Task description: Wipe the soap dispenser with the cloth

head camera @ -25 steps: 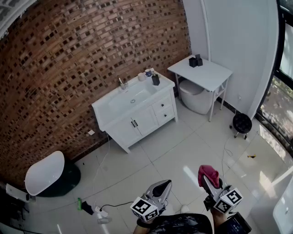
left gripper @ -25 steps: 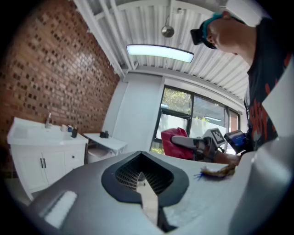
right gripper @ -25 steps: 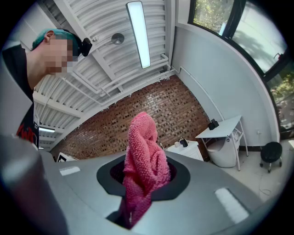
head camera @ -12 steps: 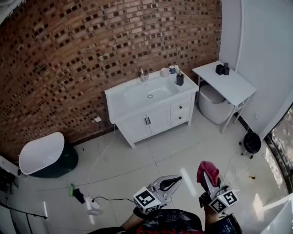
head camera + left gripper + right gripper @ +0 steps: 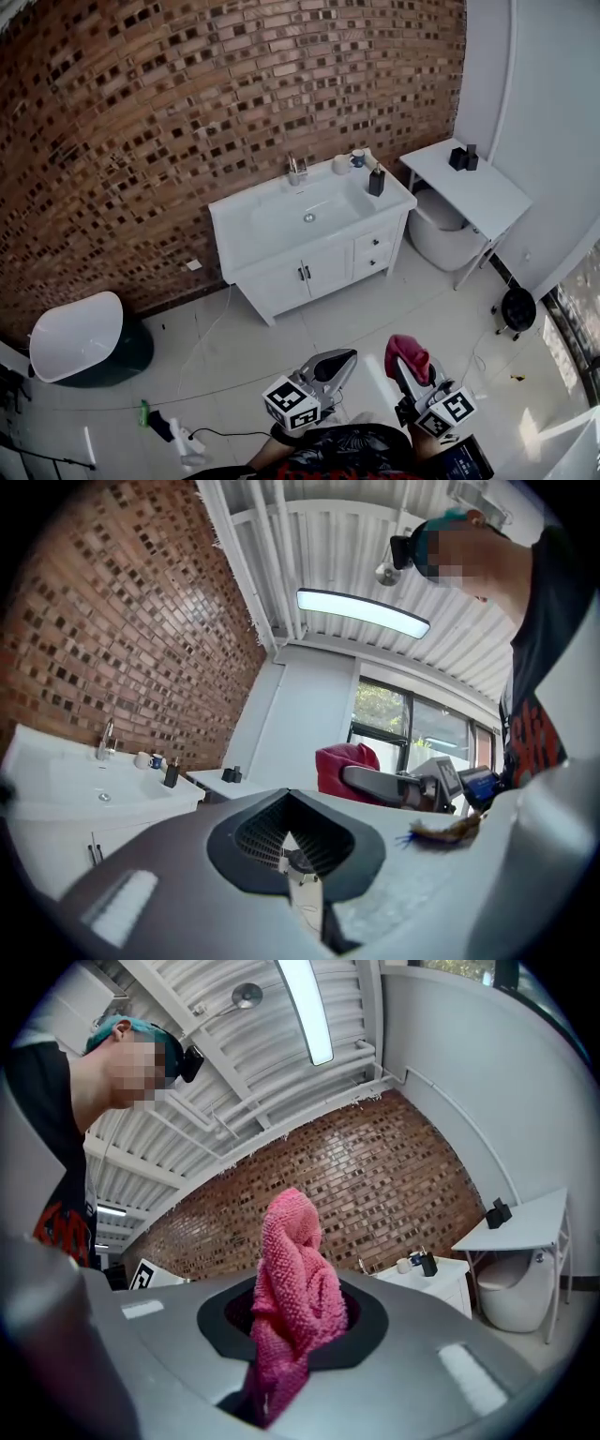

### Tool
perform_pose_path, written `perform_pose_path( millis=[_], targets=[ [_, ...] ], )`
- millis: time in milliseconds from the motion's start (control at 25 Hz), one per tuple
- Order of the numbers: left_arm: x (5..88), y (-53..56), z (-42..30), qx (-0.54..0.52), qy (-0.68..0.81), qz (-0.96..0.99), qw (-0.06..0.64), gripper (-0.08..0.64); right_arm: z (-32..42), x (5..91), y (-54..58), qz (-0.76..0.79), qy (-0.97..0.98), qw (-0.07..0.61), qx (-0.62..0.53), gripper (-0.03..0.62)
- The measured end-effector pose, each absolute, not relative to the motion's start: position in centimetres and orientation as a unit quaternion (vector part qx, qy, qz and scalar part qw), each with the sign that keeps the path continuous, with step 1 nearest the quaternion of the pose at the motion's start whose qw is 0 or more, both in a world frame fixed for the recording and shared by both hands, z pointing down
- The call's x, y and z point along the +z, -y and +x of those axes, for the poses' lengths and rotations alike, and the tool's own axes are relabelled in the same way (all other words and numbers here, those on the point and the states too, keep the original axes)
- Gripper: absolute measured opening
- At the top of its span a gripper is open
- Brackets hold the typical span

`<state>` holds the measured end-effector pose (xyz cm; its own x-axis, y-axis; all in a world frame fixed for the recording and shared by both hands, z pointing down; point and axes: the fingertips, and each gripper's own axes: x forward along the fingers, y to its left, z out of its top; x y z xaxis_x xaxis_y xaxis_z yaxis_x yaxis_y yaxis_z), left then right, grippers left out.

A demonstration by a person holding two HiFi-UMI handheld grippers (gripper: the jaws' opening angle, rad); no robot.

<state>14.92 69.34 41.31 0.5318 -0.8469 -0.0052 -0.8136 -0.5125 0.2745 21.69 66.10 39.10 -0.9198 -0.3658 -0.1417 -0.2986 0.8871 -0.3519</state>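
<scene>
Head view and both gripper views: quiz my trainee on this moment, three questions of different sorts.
1. True or false: the right hand-held gripper is shut on the pink cloth.
2. What stands on the sink counter: A the soap dispenser, B the cloth, C a bucket?
3. Fill in: the left hand-held gripper is shut and holds ____.
Key: 1 true; 2 A; 3 nothing.

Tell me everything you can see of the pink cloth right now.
The cloth is pink, with a knobbly terry-like weave, bunched into a twisted upright wad. The right gripper is shut on its lower part; the rest sticks out past the jaw tips. It hangs in the air above the tiled floor, far from the vanity, touching nothing else.
</scene>
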Motion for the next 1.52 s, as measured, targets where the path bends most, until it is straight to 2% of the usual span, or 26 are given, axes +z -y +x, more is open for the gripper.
perform_pose_path(
  millis=[240,560,880,1080,1320,1520],
  targets=[
    [42.4,-62.7,10.9,-0.102,0.458,0.871,0.145,0.003,16.9,41.5,-61.0,-0.183,-0.962,0.062,-0.194,0.069],
    [42.7,-46.1,6.7,-0.125,0.457,0.869,0.140,0.003,13.6,41.8,-43.8,-0.195,-0.962,0.102,-0.164,0.069],
    [39.1,-26.4,2.6,-0.083,0.502,0.857,0.083,0.003,11.0,38.4,-23.9,-0.170,-0.966,0.124,-0.152,0.069],
    [39.7,-20.5,0.8,-0.021,0.526,0.849,0.048,0.003,8.4,38.5,-16.0,-0.158,-0.968,0.115,-0.156,0.069],
    [43.4,-13.6,-3.6,-0.007,0.537,0.839,0.084,0.003,4.1,39.8,-9.4,-0.164,-0.967,0.105,-0.163,0.069],
    [44.5,-7.8,-7.6,0.013,0.518,0.852,0.082,0.003,0.5,39.7,-4.3,-0.196,-0.962,0.107,-0.153,0.071]
  ],
)
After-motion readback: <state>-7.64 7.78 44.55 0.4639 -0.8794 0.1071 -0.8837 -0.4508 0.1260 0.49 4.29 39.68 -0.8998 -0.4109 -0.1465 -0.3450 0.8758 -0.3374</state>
